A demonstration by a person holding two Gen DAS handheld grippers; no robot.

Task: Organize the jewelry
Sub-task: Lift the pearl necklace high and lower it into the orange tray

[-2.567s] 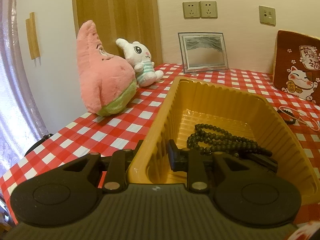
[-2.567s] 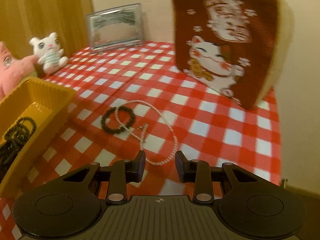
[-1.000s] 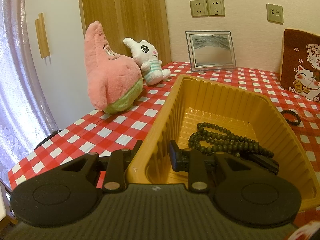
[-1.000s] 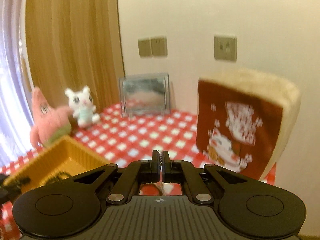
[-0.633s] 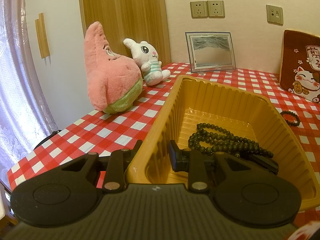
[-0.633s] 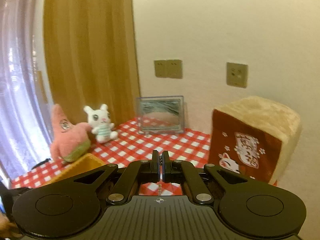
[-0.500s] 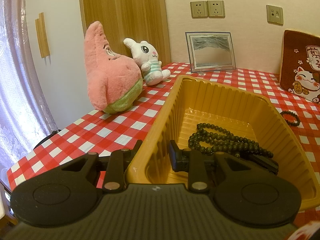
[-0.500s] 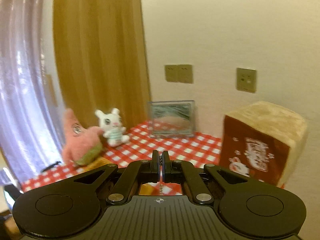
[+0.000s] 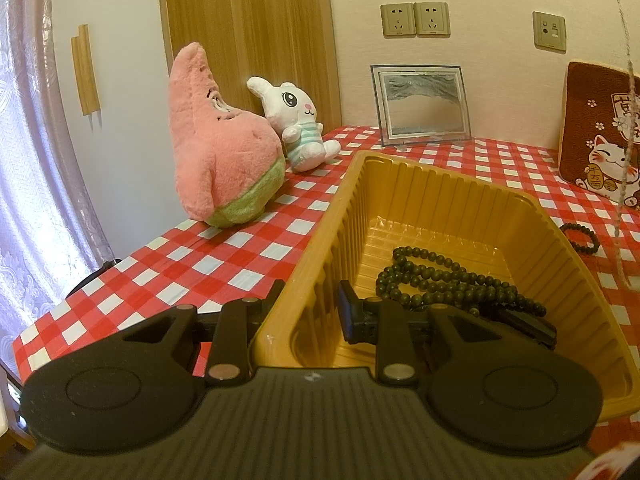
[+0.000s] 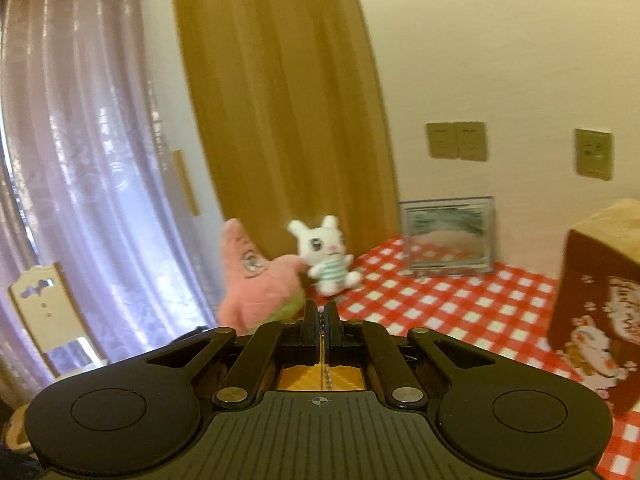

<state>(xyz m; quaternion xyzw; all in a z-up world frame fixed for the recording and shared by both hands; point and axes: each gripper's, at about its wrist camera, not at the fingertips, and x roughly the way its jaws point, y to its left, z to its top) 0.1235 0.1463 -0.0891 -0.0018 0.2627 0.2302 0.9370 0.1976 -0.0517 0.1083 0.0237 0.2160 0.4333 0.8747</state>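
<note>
A yellow plastic tray sits on the red-checked table and holds a long dark bead necklace. My left gripper is shut on the tray's near left wall, one finger outside and one inside. My right gripper is shut on a thin pale bead necklace, held high. The chain hangs down in the left wrist view past the tray's right side. A small dark bracelet lies on the table right of the tray. The tray also shows under the right gripper.
A pink star plush and a white rabbit plush stand left of the tray. A framed picture leans on the back wall. A brown lucky-cat cushion stands at the right. The table edge runs along the left.
My right gripper closed on the pale necklace, lifted it off the table and carried it up and left over the tray. The left gripper and tray stayed still.
</note>
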